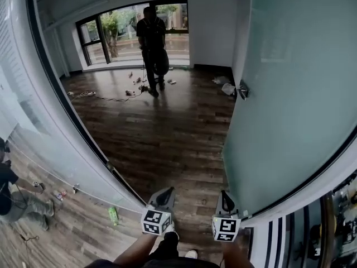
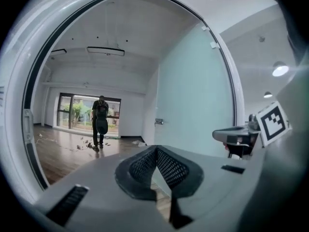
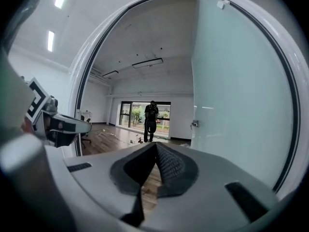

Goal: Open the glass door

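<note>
The left gripper point(image 1: 167, 192) and the right gripper point(image 1: 225, 197) sit side by side at the bottom of the head view, both pointing forward into the doorway. In each gripper view the jaws are pressed together at the tips, with nothing between them. Neither gripper touches the glass door point(image 1: 295, 94). The door is a frosted panel that stands swung open on the right side of the opening, its near lower corner just beside the right gripper. The door handle point(image 1: 243, 90) is mounted on the panel's far edge, well apart from both grippers. The dark-edged door frame point(image 1: 56, 88) runs along the left side. Beyond the opening lies a wooden floor point(image 1: 167, 133) with scattered debris point(image 1: 136, 88) near the far end. A person point(image 1: 152, 43) stands there in front of a wide window point(image 1: 117, 29).
</note>
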{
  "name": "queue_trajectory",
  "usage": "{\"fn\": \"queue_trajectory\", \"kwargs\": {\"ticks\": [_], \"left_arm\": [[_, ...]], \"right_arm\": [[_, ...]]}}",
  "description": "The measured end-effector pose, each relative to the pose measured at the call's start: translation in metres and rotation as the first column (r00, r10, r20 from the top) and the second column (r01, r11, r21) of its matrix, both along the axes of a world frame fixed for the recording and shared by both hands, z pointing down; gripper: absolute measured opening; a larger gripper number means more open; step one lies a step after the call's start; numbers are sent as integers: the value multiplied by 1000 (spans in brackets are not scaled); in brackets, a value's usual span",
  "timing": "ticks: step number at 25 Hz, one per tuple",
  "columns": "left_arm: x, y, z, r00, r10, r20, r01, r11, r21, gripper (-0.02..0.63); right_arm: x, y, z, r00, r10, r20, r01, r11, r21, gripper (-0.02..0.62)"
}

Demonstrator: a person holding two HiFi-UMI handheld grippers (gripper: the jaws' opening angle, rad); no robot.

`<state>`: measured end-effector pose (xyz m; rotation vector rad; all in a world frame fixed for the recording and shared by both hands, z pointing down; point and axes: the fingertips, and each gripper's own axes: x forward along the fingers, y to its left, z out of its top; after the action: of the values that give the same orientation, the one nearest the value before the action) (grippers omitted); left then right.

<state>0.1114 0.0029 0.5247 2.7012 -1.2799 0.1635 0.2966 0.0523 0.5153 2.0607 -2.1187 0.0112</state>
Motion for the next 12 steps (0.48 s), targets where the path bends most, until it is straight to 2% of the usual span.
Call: {"fn": "queue_trajectory", "kwargs": {"ticks": [3, 6, 12], "left_arm": [[-2, 28, -4, 1000, 3, 25, -3, 1000, -2, 6], [3, 43, 4, 997, 14, 81, -16, 1000, 20, 6], [-22, 74, 26, 994, 62, 85, -64, 998, 25, 6]], "right_arm": [[-1, 24, -5, 1000, 9, -16, -9, 1000, 3, 18], [-2, 41, -7, 999, 43, -24, -43, 998, 35, 18], [-56, 76, 22, 1000, 10, 5, -11, 1000, 25, 18]]}}
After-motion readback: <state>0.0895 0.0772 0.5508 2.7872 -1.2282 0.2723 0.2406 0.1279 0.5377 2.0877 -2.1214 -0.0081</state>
